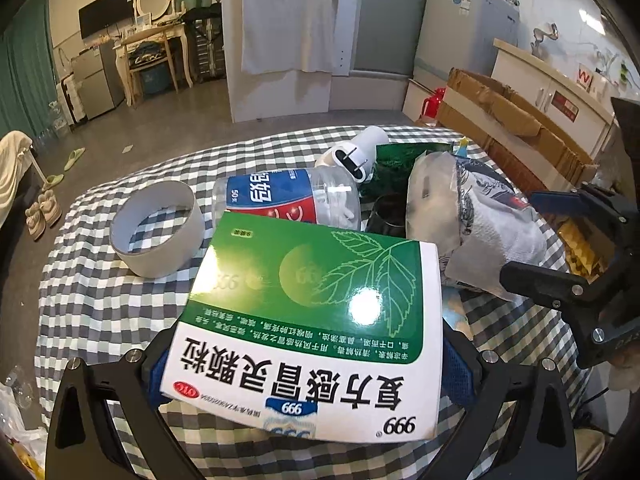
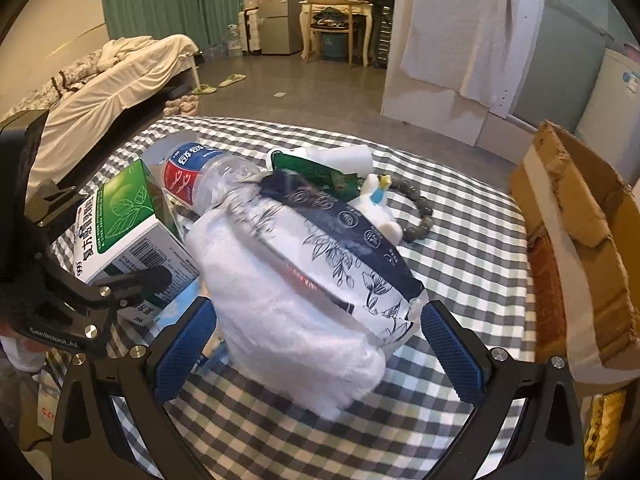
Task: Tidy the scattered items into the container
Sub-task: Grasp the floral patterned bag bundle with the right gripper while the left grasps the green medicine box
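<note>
My left gripper (image 1: 306,360) is shut on a green and white medicine box (image 1: 320,304), held above the checked tablecloth (image 1: 100,300). In the right wrist view the same medicine box (image 2: 120,224) sits at the left. My right gripper (image 2: 318,344) is shut on a plastic-wrapped tissue pack (image 2: 304,280), with a blue pad against each side. The left wrist view shows the tissue pack (image 1: 472,216) tilted over other items. An open cardboard box (image 2: 580,240) stands just past the table's right edge.
Behind the pack lie a clear bottle (image 1: 288,196) with a blue and red label, a cardboard ring (image 1: 156,228), a white plug (image 1: 356,156), a green packet (image 1: 396,164), a bead bracelet (image 2: 420,212) and a small white toy (image 2: 376,204). A bed stands far left.
</note>
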`<state>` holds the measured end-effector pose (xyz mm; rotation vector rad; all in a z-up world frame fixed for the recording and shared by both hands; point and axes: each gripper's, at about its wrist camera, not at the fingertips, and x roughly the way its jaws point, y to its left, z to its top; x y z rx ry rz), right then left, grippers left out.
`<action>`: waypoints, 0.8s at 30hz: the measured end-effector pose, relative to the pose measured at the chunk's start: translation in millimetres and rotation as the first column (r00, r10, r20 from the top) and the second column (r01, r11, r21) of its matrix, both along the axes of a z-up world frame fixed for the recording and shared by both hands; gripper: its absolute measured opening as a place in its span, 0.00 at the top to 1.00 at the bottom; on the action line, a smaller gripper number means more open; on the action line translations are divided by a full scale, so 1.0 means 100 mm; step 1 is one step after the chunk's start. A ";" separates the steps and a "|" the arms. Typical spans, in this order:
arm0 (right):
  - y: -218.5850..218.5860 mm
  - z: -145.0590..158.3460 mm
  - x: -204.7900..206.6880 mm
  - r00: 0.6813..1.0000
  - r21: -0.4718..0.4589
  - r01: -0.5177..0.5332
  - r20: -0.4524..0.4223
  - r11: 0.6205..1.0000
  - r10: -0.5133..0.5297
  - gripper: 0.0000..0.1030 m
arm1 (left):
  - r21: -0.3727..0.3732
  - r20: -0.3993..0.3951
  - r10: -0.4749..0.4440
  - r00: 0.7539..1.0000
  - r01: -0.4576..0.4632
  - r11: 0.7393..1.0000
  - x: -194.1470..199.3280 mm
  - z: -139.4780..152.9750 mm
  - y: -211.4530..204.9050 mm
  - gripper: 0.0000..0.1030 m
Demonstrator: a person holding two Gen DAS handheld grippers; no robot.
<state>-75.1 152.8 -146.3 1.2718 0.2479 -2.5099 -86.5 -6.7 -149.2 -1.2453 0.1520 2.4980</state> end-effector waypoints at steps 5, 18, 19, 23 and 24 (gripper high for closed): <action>-0.04 -0.12 -0.07 1.000 0.017 -0.016 0.015 1.000 0.016 0.00 | 0.018 0.002 0.009 1.000 -0.009 1.000 -0.01 -0.05 0.00 0.01; -0.02 -0.10 -0.02 1.000 0.020 0.007 -0.014 1.000 -0.007 0.67 | 0.030 -0.008 0.045 0.999 -0.044 0.999 -0.01 -0.03 -0.03 0.04; 0.01 -0.10 -0.02 1.000 0.008 0.013 -0.007 1.000 -0.013 0.75 | 0.031 -0.009 0.050 0.999 -0.050 0.998 -0.01 -0.03 -0.03 0.04; 0.10 -0.08 -0.04 1.000 -0.043 0.025 0.018 0.999 -0.025 0.91 | 0.036 -0.010 0.069 0.998 -0.068 0.997 -0.01 -0.02 -0.04 0.05; 0.12 -0.07 -0.05 0.999 -0.048 0.029 0.018 0.998 -0.028 0.91 | 0.036 -0.009 0.072 0.997 -0.072 0.997 0.00 -0.02 -0.05 0.05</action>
